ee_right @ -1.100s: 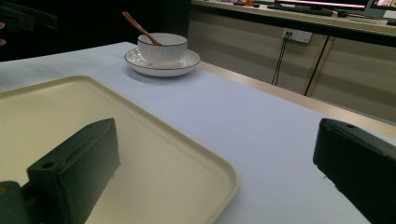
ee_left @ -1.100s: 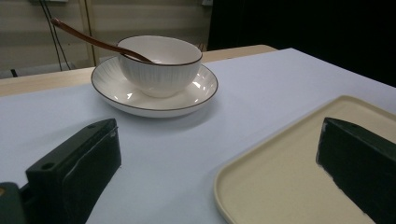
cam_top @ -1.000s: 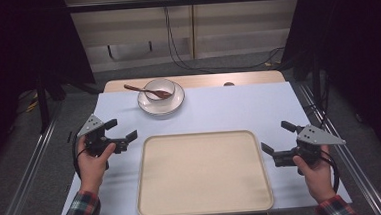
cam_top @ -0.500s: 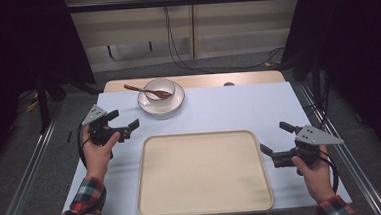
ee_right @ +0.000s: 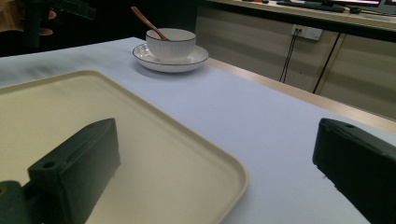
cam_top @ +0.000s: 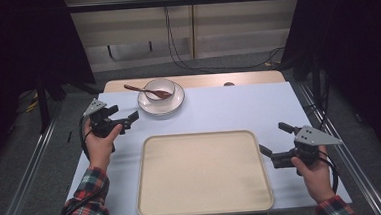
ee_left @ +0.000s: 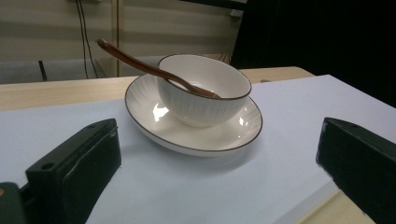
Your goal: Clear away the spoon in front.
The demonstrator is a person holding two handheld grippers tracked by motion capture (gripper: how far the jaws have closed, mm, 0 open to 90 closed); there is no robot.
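At the table's far edge a white bowl (cam_top: 159,89) holding a wooden spoon (cam_top: 145,90) sits on a plate (cam_top: 174,103). The left gripper (cam_top: 127,118) hovers near the plate, jaws spread and empty. The right gripper (cam_top: 275,139) hovers beside the beige tray (cam_top: 202,173), jaws likewise parted.

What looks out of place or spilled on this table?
Nothing stands out. The bowl sits upright on its plate, the spoon leans inside it, and the tray lies flat and bare. No spills or damage show.
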